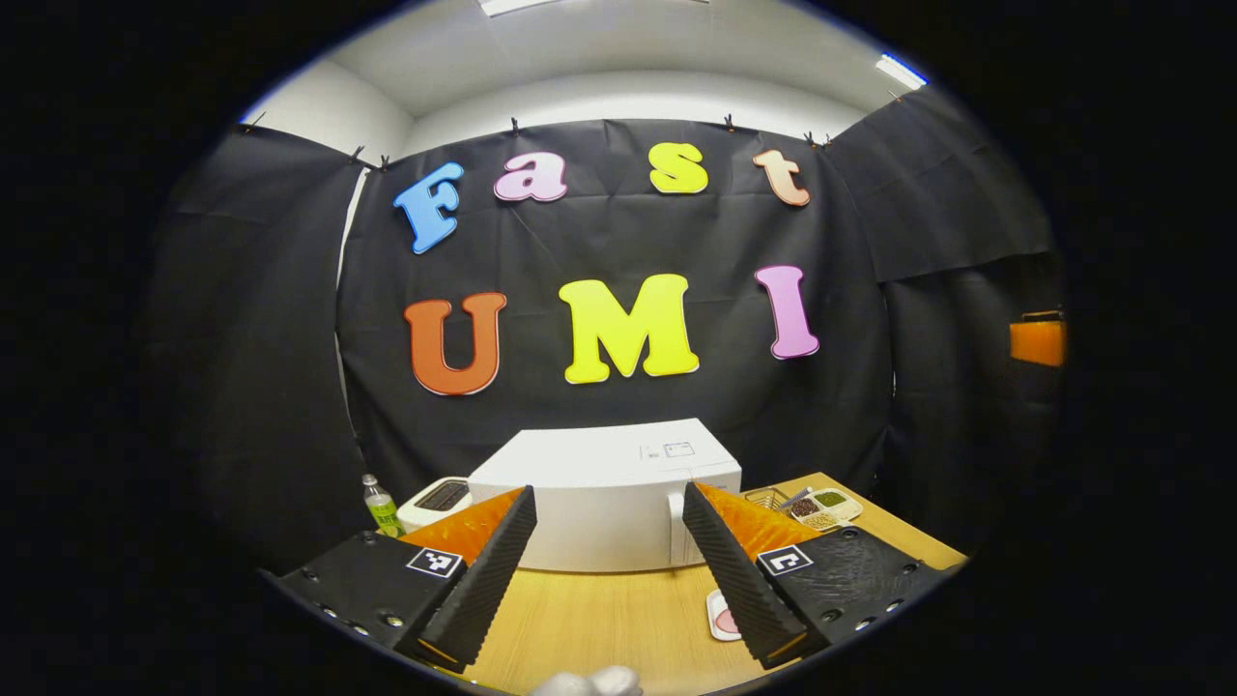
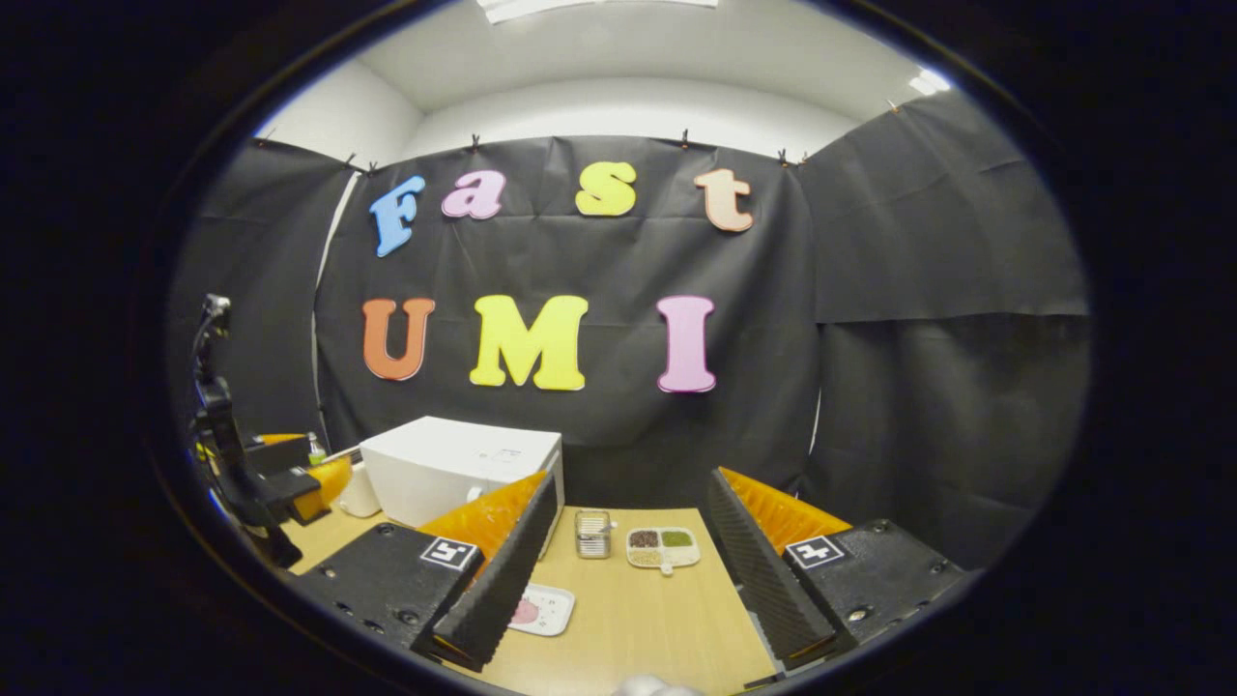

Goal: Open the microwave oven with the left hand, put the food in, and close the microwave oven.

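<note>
A white microwave oven (image 1: 607, 498) stands shut at the back of the wooden table, its handle (image 1: 675, 527) on the right side of the door. My left gripper (image 1: 611, 503) hangs open in front of it, apart from it, with nothing between the fingers. A small white plate with pink food (image 1: 721, 617) lies on the table near the left gripper's right finger. In the right gripper view the microwave oven (image 2: 454, 469) is at the left and the plate of food (image 2: 539, 610) lies by my open right gripper (image 2: 633, 488). The left gripper (image 2: 290, 483) appears far left there.
A divided dish of green and brown food (image 2: 663, 547) and a small metal rack (image 2: 591, 534) sit mid-table. A white toaster (image 1: 437, 500) and a green bottle (image 1: 381, 505) stand left of the microwave oven. Black cloth walls close the booth. Bare table (image 2: 647, 609) lies in front.
</note>
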`<state>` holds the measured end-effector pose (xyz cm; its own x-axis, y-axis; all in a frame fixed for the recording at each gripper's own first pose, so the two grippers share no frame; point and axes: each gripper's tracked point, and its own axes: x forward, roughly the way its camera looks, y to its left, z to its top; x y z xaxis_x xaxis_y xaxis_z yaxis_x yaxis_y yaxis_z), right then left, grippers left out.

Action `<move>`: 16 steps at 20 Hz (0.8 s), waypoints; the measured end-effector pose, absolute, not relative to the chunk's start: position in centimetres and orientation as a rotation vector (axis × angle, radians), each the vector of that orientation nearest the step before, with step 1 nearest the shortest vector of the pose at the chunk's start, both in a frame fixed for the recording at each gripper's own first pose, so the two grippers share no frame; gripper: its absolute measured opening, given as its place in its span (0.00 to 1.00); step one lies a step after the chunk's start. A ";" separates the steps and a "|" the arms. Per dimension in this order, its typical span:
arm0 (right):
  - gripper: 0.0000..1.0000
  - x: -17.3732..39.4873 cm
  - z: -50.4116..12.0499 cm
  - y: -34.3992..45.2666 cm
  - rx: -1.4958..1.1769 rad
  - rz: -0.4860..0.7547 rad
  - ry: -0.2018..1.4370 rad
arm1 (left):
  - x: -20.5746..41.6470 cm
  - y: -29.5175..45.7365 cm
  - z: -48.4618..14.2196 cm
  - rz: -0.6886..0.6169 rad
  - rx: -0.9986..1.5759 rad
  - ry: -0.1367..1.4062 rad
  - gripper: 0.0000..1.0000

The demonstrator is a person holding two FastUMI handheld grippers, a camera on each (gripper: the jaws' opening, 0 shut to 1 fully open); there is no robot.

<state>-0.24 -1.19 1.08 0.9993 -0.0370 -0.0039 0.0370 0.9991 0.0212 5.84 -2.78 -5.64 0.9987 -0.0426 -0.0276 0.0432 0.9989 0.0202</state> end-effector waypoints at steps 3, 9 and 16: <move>1.00 0.0 1.2 -1.8 0.033 -0.049 0.020 | 8.9 -5.4 -8.1 -0.082 -0.011 0.034 0.95; 1.00 -0.4 1.4 -3.2 0.033 -0.088 0.056 | 17.5 -10.1 -14.5 -0.129 -0.026 0.105 0.95; 0.92 -1.7 0.3 -5.3 0.023 -0.168 0.115 | 24.6 -11.4 -19.7 -0.113 -0.005 0.162 0.95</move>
